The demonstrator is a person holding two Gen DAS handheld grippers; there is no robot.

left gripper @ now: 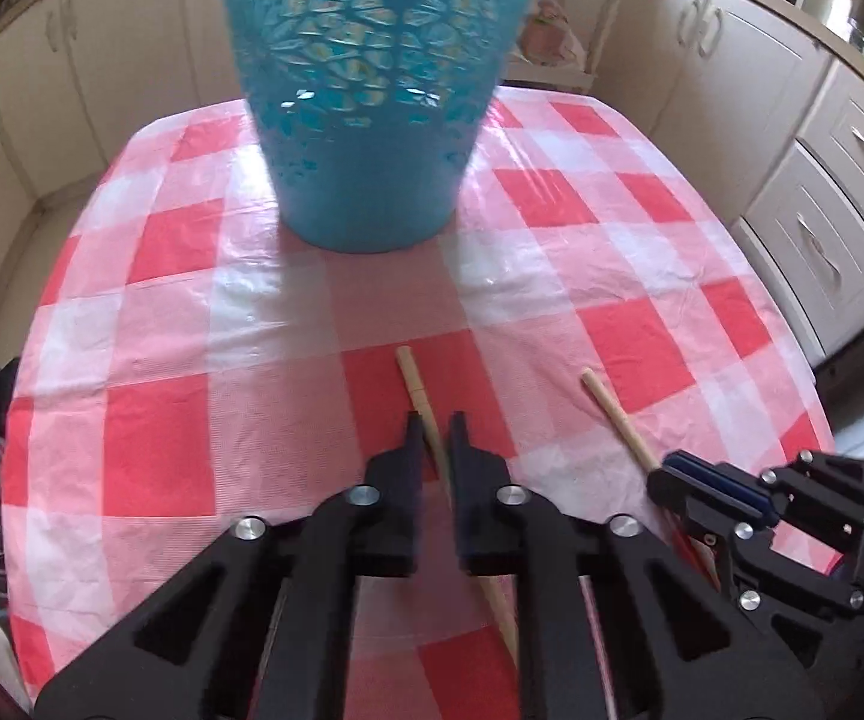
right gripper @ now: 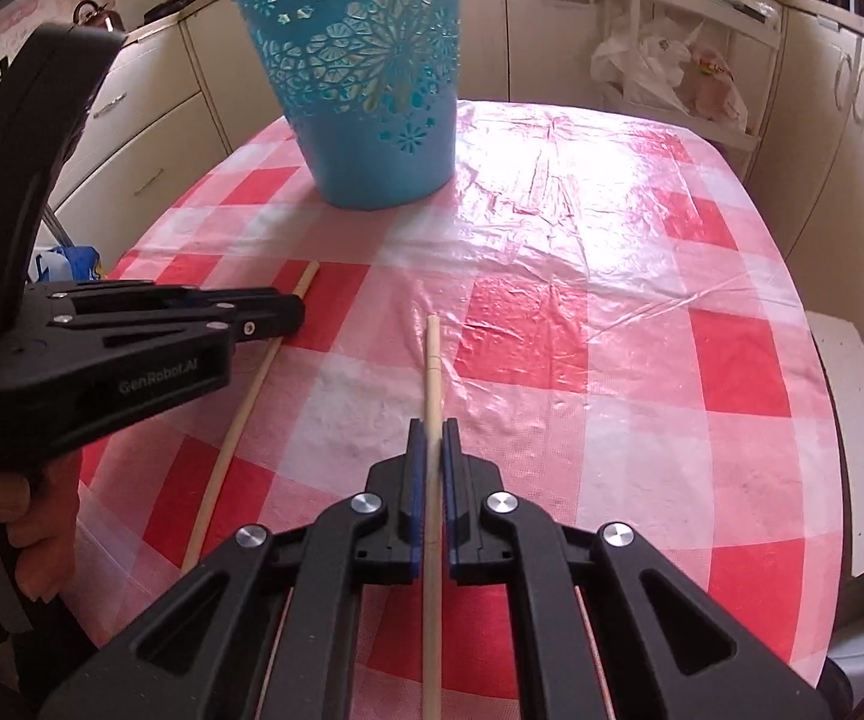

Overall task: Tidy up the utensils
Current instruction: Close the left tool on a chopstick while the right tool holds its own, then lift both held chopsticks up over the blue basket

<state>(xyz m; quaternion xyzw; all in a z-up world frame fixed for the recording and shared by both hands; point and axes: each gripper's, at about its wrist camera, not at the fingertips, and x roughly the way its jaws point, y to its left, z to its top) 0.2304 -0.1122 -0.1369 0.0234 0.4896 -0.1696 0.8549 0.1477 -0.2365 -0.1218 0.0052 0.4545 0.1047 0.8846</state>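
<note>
Wooden chopstick (right gripper: 432,396) between right gripper (right gripper: 433,429) jaws

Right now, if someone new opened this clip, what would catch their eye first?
The tall blue cut-out bucket standing at the far side of the red-and-white checked tablecloth. Next, the two wooden chopsticks lying on the cloth near the front: the left gripper is shut on one chopstick, and the right gripper is shut on the other chopstick.
</note>
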